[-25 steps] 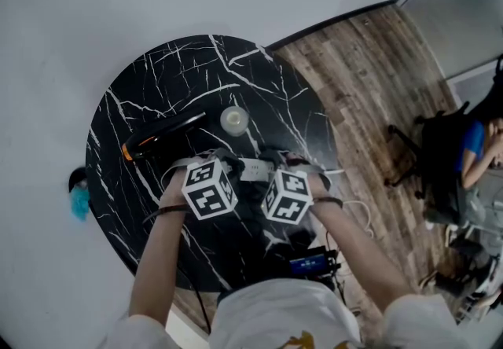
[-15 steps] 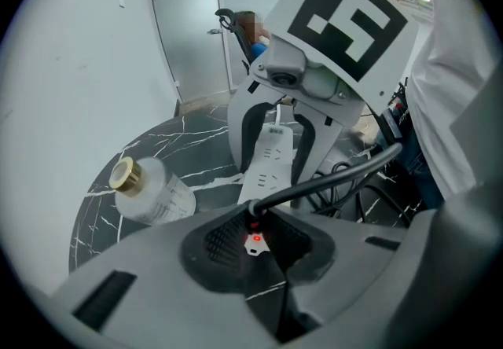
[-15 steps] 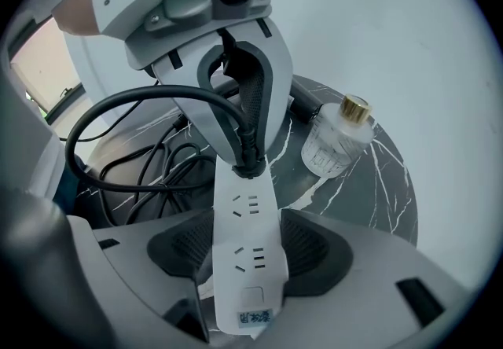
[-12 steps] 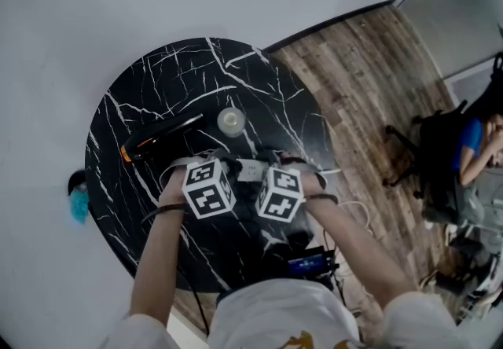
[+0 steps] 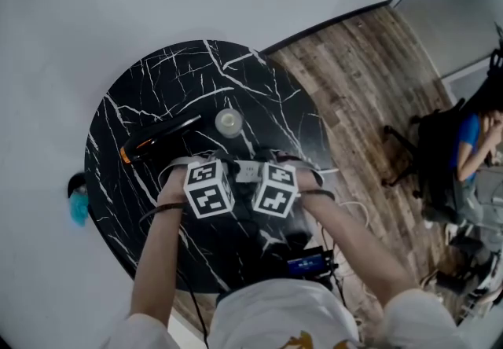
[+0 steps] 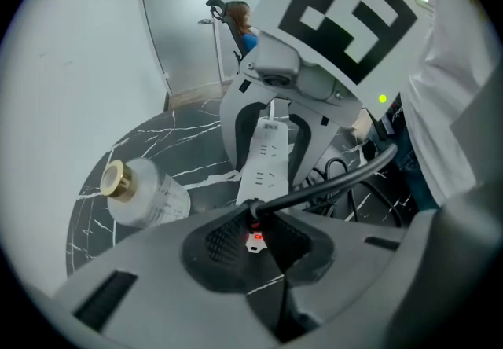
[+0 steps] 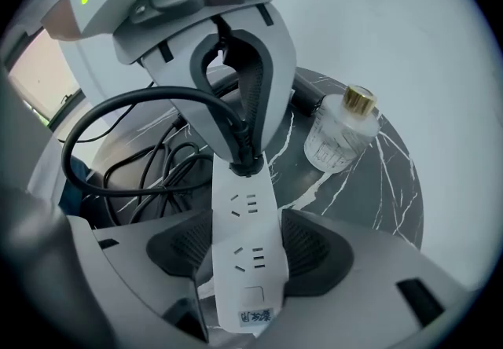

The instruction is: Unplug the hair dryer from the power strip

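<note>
A white power strip point(image 7: 244, 249) lies on the black marble table point(image 5: 134, 88). My right gripper point(image 7: 245, 251) is shut on it, one pad pressing on each long side. A black plug point(image 7: 243, 159) with its black cable point(image 6: 338, 178) sits in the strip's far end. My left gripper point(image 6: 253, 231) faces the right one and is shut on that plug, its jaws having just been closing around it. The black hair dryer point(image 5: 157, 135), with an orange tip, lies on the table to the left of both hands.
A clear bottle with a gold cap point(image 6: 141, 194) lies beside the strip. Loose black cables point(image 7: 134, 159) pile near the table's front edge, by a small lit device point(image 5: 310, 263). A person sits on a chair point(image 5: 471, 151) on the wood floor.
The right gripper's cube has tipped slightly toward the left one. Both hands stay over the power strip.
</note>
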Demonstrator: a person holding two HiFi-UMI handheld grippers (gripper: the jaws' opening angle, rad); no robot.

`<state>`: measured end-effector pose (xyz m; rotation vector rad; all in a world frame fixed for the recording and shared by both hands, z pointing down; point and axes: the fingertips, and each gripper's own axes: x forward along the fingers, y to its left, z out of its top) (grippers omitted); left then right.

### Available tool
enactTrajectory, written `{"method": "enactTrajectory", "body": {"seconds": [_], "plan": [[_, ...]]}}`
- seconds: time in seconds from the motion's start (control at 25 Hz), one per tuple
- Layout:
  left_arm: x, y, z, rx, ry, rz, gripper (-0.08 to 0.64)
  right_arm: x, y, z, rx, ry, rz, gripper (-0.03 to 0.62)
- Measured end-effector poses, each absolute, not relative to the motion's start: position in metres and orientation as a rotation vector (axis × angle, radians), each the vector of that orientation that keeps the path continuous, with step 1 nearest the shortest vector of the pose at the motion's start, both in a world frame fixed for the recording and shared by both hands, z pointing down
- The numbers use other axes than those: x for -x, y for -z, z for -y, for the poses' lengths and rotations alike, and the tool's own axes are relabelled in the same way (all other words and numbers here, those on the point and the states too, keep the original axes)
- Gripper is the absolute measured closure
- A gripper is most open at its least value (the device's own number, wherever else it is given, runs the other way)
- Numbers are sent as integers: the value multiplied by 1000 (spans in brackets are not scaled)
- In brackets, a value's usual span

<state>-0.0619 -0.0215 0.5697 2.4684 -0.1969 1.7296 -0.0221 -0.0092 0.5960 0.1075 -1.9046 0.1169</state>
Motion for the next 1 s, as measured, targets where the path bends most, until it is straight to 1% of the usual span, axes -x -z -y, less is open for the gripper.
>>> {"method": "enactTrajectory", "body": {"seconds": [0.2,0.44,0.68,0.88,1.0], "plan": [[60,-569,20,-2393,-1612,141,505,21,-598,8,-90,-41,1916,330],[63,-569,21,-2475,-1745,297,514,25,-597,8,-69,-126,1909,330],[62,-568,18,-2336,-1566,146,502,23,-598,8,-53,-71,1906,330],[64,-568,19,-2423,-1757,260,514,25,-597,7,-36,-151,1908,328],[63,-569,19,-2366,-1675,182,511,25,-596,7,-43,-137,1910,328]]}}
